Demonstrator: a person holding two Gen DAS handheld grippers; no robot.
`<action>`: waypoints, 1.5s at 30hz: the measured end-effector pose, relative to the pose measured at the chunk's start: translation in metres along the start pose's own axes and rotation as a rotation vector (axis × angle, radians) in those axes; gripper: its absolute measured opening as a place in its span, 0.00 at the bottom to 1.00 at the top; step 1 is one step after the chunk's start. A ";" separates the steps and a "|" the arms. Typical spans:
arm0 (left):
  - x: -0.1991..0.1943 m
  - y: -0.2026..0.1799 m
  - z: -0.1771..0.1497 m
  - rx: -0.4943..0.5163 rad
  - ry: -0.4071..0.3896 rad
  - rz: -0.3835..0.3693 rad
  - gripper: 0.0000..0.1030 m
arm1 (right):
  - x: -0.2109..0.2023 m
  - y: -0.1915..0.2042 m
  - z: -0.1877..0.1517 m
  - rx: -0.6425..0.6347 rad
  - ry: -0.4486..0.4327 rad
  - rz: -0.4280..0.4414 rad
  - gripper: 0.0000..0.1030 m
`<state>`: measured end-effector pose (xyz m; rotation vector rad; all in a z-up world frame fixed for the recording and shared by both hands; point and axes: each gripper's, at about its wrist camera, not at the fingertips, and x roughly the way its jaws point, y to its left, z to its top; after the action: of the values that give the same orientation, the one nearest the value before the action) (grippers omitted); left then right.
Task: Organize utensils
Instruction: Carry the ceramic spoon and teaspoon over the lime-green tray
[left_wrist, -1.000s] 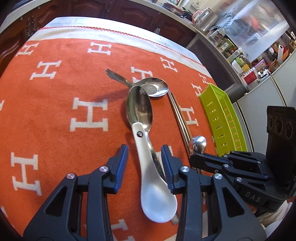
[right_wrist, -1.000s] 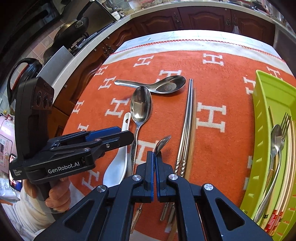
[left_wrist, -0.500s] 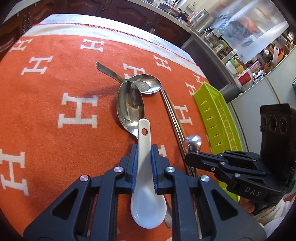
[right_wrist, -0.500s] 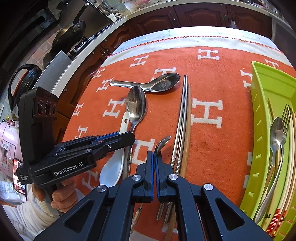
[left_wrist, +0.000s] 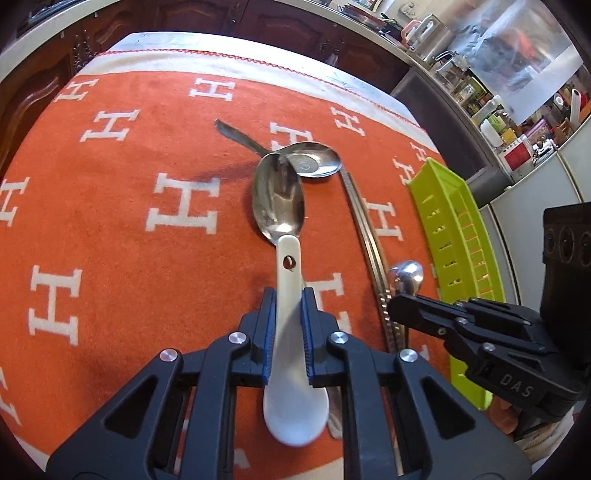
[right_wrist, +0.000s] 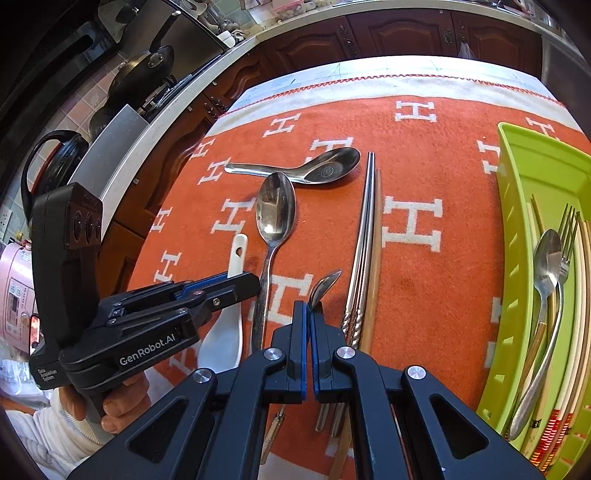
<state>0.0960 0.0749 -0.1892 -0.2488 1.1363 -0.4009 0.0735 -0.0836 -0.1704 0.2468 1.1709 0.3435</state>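
Gripping the white ceramic spoon (left_wrist: 291, 354) by its handle, your left claw (left_wrist: 289, 325) is clamped on it. Your right claw (right_wrist: 307, 325) pinches a small metal spoon (right_wrist: 325, 286), its bowl poking ahead. Right of that claw sits the green tray (right_wrist: 517, 258) holding cutlery.

White spoon (left_wrist: 291, 373): handle sides hidden behind left gripper (left_wrist: 289, 332) pads; in right wrist view its middle is behind that gripper's body. Small spoon (right_wrist: 324, 287): handle hidden between right gripper (right_wrist: 308, 332) pads. Long steel spoon (right_wrist: 275, 221) handle end under the gripper frame. Chopsticks (right_wrist: 364, 258) near ends covered too. Green tray (right_wrist: 517, 258) cut off at the right picture edge; printed marks on sticks inside too small to read.
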 end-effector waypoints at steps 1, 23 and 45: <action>-0.003 -0.003 0.000 0.003 -0.003 -0.002 0.10 | -0.002 0.000 -0.001 0.000 -0.006 0.001 0.01; -0.070 -0.064 -0.015 0.132 -0.055 -0.041 0.03 | -0.072 -0.023 -0.029 0.033 -0.132 0.052 0.02; -0.032 -0.228 -0.010 0.493 0.213 -0.166 0.03 | -0.151 -0.139 -0.059 0.027 -0.213 -0.137 0.02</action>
<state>0.0338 -0.1175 -0.0776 0.1374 1.1891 -0.8544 -0.0155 -0.2696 -0.1138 0.2202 0.9767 0.1764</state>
